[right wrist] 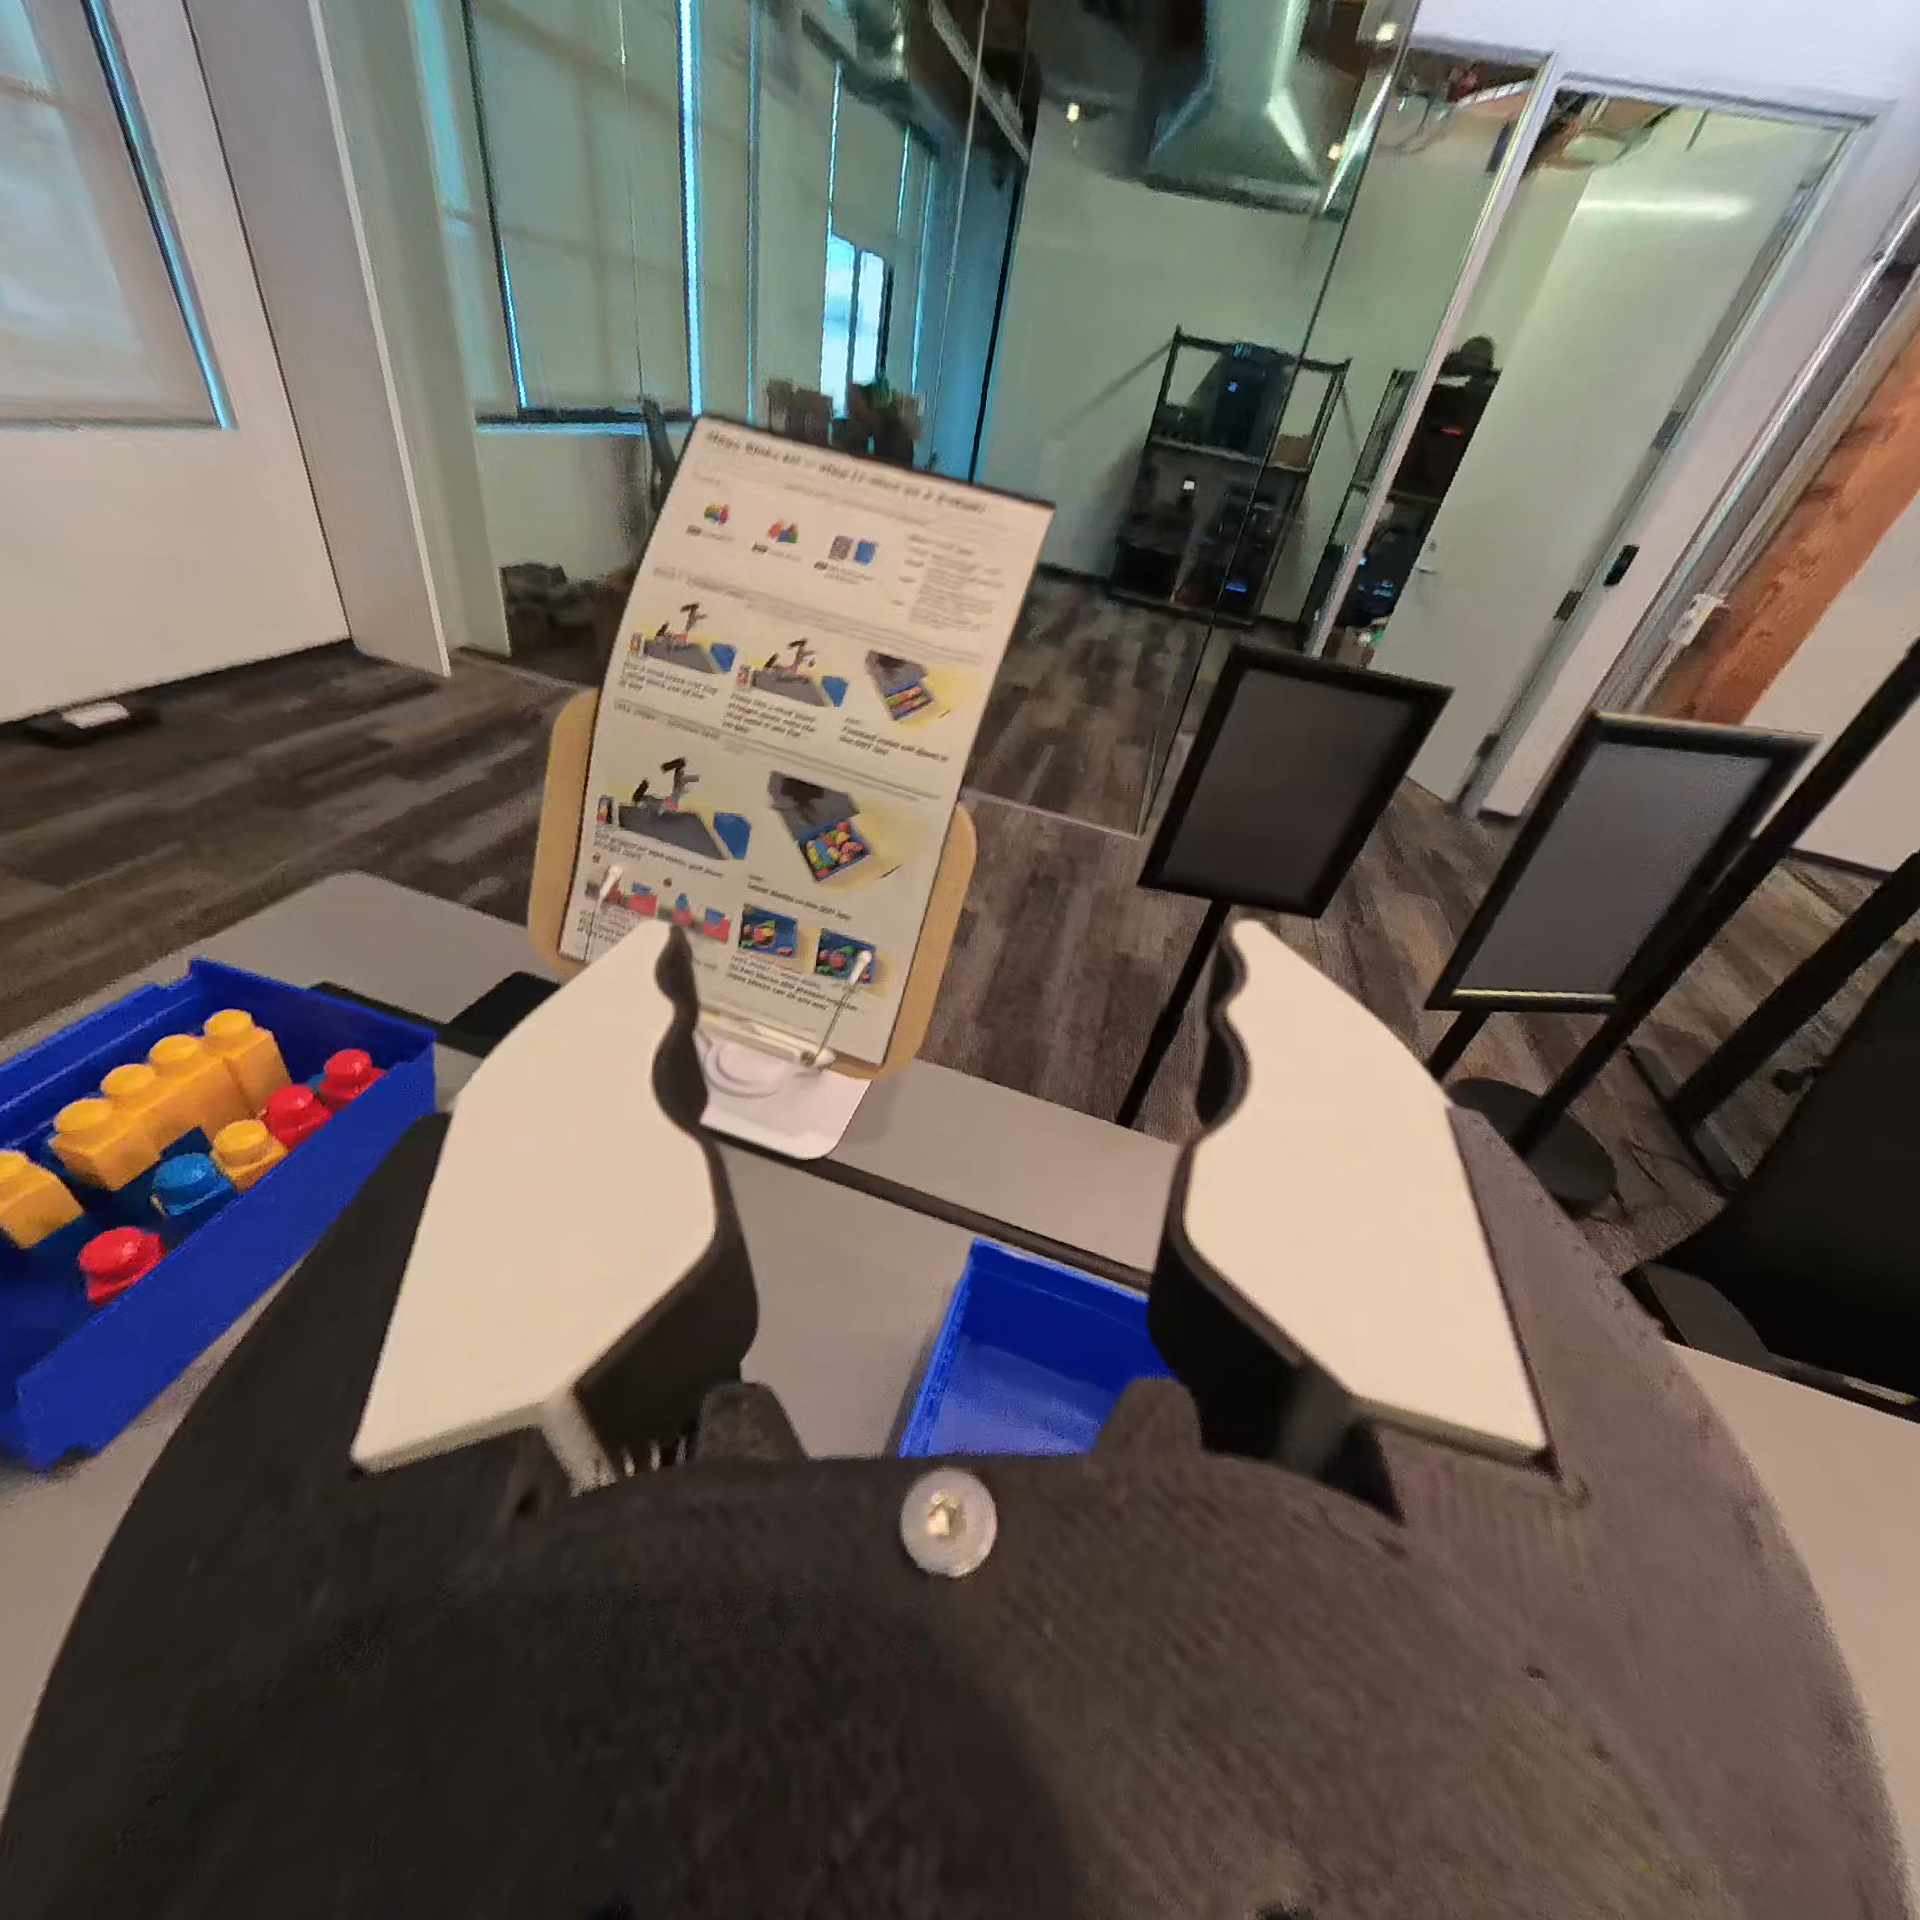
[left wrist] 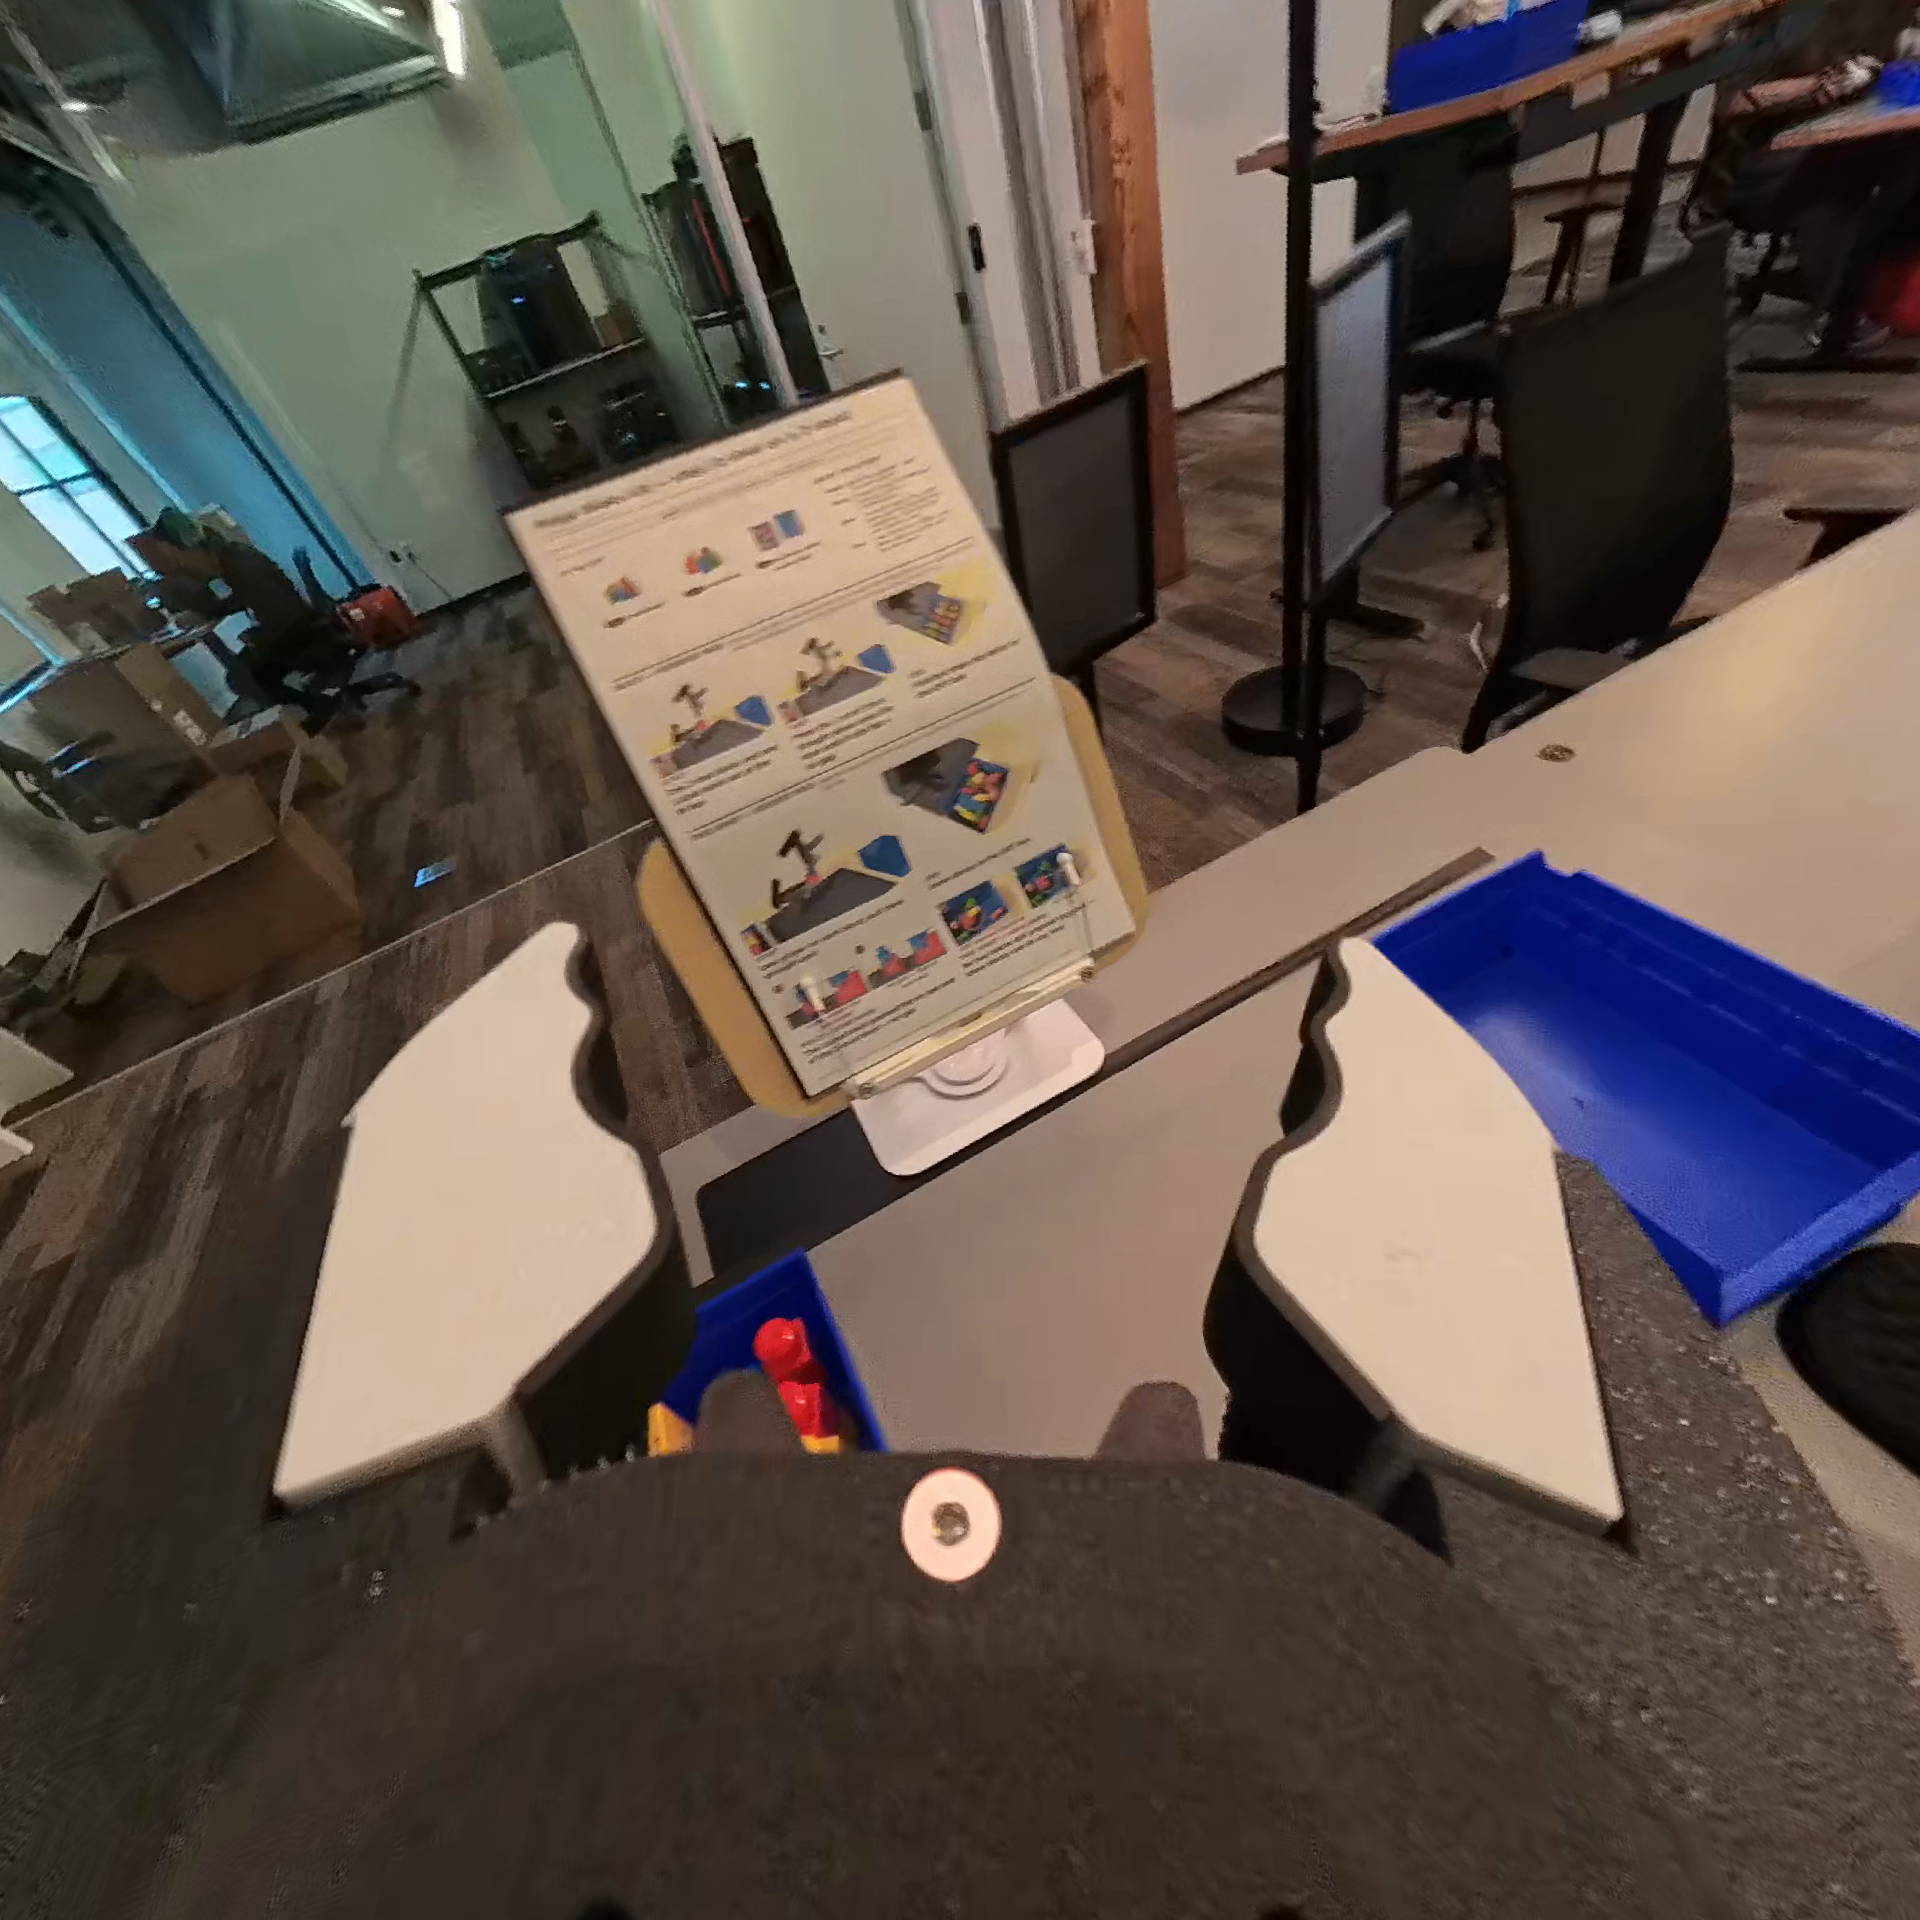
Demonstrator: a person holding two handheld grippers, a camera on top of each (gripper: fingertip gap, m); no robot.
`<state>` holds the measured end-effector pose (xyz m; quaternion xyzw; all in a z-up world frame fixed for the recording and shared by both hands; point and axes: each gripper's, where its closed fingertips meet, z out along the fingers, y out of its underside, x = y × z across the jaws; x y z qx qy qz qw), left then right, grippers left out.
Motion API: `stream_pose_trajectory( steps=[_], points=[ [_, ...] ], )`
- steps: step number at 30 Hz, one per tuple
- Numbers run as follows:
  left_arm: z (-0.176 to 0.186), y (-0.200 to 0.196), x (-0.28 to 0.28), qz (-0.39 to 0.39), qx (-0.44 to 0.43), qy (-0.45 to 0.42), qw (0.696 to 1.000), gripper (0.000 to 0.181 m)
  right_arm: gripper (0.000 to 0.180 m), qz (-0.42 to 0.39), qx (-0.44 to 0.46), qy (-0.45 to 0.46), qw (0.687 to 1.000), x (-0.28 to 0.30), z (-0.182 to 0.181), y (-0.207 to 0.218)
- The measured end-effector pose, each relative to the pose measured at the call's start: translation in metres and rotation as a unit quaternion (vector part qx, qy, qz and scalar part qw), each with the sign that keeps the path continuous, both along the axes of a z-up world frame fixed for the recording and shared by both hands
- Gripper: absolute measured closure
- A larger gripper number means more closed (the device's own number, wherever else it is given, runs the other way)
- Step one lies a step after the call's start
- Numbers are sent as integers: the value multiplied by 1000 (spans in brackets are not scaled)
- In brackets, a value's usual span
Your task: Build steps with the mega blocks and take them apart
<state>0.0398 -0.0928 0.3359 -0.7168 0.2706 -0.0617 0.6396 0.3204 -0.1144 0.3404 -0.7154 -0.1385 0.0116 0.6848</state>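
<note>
My left gripper is open and empty, held above the grey table. Low between its fingers a blue bin shows red blocks and a yellow one. My right gripper is open and empty too. In the right wrist view the blue bin at the left holds yellow blocks, red blocks and a blue block. A second blue bin with nothing in it lies at the right in the left wrist view and below my right gripper.
An instruction sheet on a stand is at the table's far edge, also in the right wrist view. Black sign stands, a pole base and office chairs are on the floor beyond the table.
</note>
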Motion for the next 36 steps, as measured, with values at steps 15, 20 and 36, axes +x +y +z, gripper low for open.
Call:
stream_pose_trajectory(
  steps=[15, 20, 36],
  points=[
    [-197, 72, 48, 87, -80, -27, 993, 40, 58, -66, -161, -45, 984, -101, -202, 93],
    [-276, 86, 35, 130, -144, -95, 976, 42, 58, -80, -222, -23, 971, -104, -281, 104],
    [-460, 86, 0, 231, -255, -16, 939, 39, 53, -102, -377, 46, 919, -106, -481, 100]
  ],
)
